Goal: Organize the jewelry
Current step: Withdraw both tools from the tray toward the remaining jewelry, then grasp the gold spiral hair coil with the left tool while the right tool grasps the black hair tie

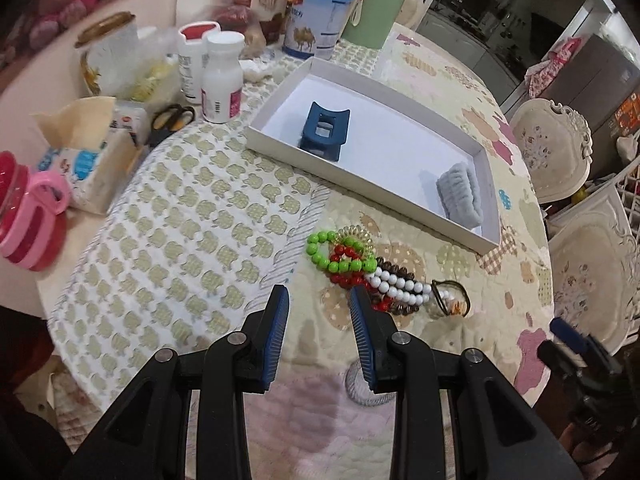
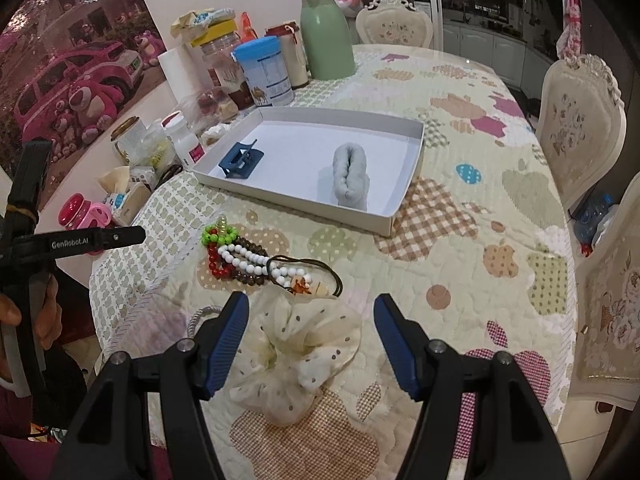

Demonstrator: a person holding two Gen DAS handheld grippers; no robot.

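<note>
A white tray [image 1: 360, 186] [image 2: 312, 202] on the quilted table holds a blue hair claw [image 1: 324, 130] [image 2: 240, 160] and a grey scrunchie [image 1: 460, 196] [image 2: 350, 172]. In front of it lies a pile of bead bracelets [image 1: 360, 264] [image 2: 236, 256], green, red, white and brown, beside a black hair tie with a charm [image 1: 452, 298] [image 2: 308, 276]. My left gripper [image 1: 319, 294] is open just short of the beads, with nothing between its fingers. My right gripper [image 2: 311, 302] is open around a cream dotted scrunchie [image 2: 296, 356] lying on the table; the pads do not squeeze it.
Jars and pill bottles [image 1: 222, 76], a tissue pack [image 1: 92, 168], a blue-lidded tin [image 2: 264, 72] and a green flask [image 2: 326, 36] crowd the table's far left. A pink and red container [image 1: 28, 224] sits at the left edge. Ornate chairs [image 2: 580, 128] stand on the right.
</note>
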